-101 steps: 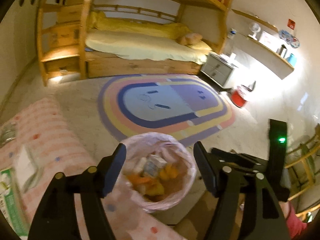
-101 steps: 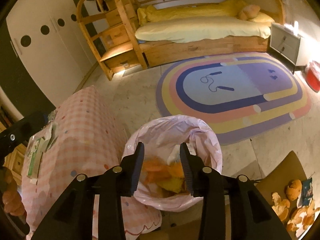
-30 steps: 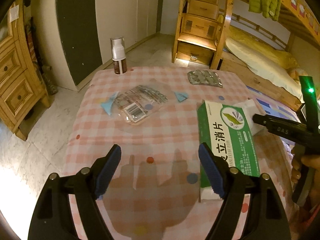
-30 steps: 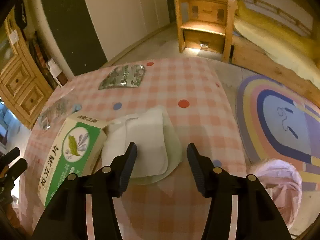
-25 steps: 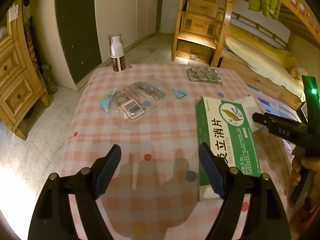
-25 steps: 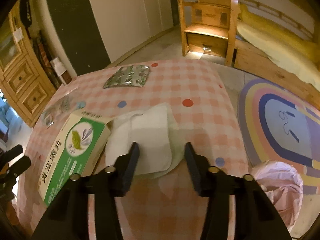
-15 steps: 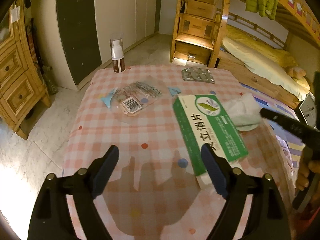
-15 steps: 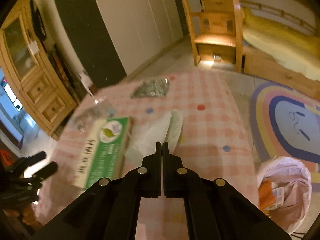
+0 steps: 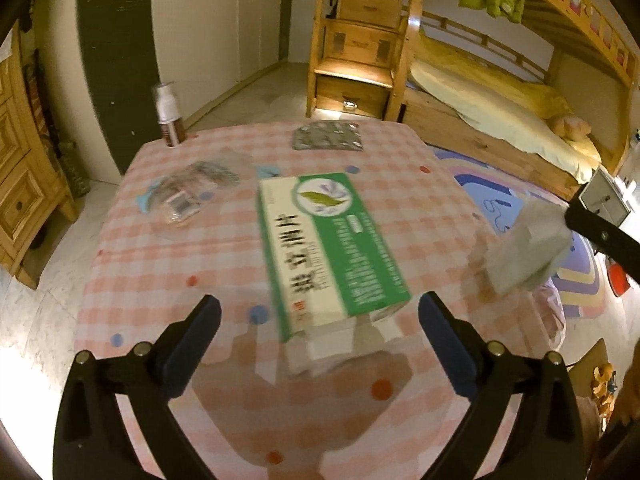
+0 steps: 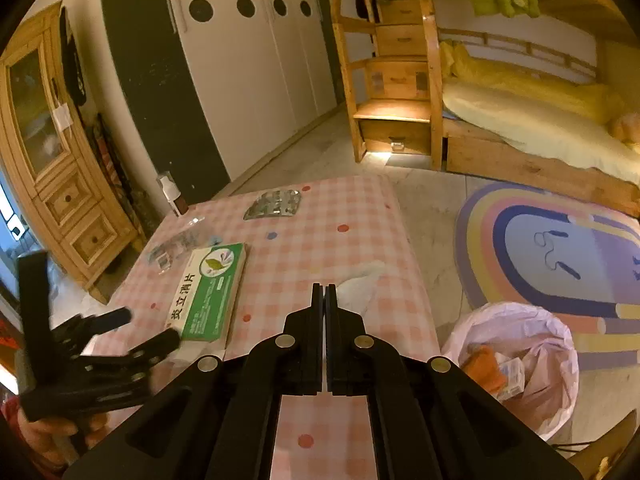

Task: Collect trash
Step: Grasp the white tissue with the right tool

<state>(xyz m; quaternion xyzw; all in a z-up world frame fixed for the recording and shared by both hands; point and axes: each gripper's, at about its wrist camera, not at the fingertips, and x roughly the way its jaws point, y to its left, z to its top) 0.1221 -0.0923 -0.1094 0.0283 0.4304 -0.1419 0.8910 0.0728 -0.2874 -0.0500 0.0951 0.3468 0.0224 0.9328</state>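
Note:
A green and white medicine box (image 9: 332, 248) lies on the pink checked table (image 9: 160, 280), just ahead of my open, empty left gripper (image 9: 320, 316). It also shows in the right wrist view (image 10: 208, 292). My right gripper (image 10: 324, 292) is shut on a white tissue (image 10: 358, 286) and holds it off the table; in the left wrist view the tissue (image 9: 528, 252) hangs from it at the right. A pink-lined trash bin (image 10: 516, 364) with rubbish stands on the floor right of the table.
On the table's far part lie a silver blister pack (image 9: 328, 138), a clear wrapper (image 9: 192, 192) and a spray bottle (image 9: 168, 114). A bunk bed (image 10: 520, 120), rainbow rug (image 10: 560, 248) and wooden cabinet (image 10: 60, 160) surround the table.
My right gripper shut on the tissue and lifted it off the table. My left gripper moved toward the medicine box.

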